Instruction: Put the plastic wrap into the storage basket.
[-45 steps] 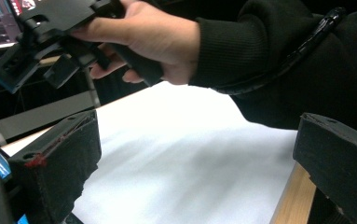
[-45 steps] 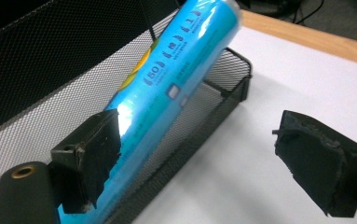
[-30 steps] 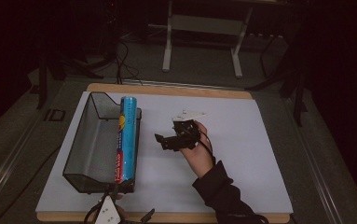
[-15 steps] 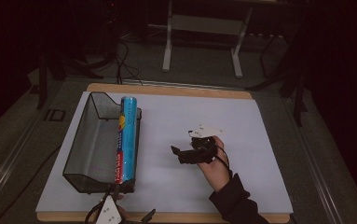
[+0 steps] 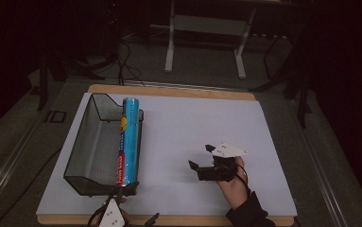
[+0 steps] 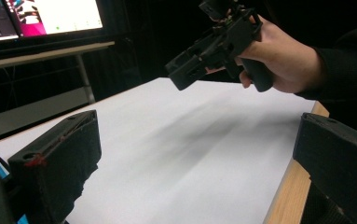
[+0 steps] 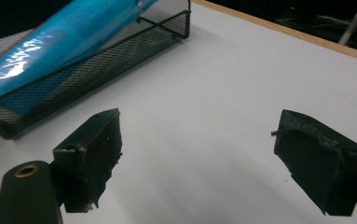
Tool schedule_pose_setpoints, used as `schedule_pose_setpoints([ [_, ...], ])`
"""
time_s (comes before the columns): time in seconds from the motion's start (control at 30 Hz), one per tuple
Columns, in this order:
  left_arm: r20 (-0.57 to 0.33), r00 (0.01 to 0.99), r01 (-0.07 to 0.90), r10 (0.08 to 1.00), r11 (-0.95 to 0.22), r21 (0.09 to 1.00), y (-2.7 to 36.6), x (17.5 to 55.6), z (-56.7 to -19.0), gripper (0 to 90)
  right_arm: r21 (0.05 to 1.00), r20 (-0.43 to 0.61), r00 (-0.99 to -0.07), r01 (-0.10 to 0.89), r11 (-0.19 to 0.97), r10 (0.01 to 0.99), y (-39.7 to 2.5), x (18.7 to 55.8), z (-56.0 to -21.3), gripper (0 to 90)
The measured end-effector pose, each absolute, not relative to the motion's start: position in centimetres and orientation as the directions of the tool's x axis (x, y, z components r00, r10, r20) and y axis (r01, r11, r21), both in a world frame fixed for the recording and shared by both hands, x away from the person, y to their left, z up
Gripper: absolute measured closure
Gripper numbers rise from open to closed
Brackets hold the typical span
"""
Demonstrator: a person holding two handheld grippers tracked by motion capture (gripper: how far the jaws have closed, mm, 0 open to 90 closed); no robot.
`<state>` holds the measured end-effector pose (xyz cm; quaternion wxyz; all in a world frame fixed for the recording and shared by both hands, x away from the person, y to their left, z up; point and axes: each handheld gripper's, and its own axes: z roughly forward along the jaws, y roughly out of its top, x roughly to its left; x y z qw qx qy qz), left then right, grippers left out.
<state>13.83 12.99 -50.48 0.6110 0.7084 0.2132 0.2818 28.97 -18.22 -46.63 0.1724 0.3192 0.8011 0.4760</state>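
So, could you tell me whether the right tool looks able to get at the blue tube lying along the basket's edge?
Probably yes: the right tool is open, and bare white table lies between it and the blue tube on the mesh basket wall.

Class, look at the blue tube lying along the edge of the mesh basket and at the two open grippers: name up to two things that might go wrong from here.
1. The blue tube rests tilted on the right rim of the mesh basket rather than flat inside; a nudge might roll it out onto the white table.
2. The left gripper sits at the basket's near corner with jaws open; moving forward, it may bump the basket and shift the tube. The right gripper hovers open, well clear.
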Motion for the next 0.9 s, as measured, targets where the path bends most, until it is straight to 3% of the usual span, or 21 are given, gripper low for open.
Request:
schedule_pose_setpoints([
  [0.9, 0.137, 0.758, -0.038, 0.638, -0.166, 0.985, 12.7, 13.8, -50.6, 1.0, 0.895, -0.038, -0.652, 0.314, 0.315, 0.757, -23.2, 26.1, -49.5, 14.8],
])
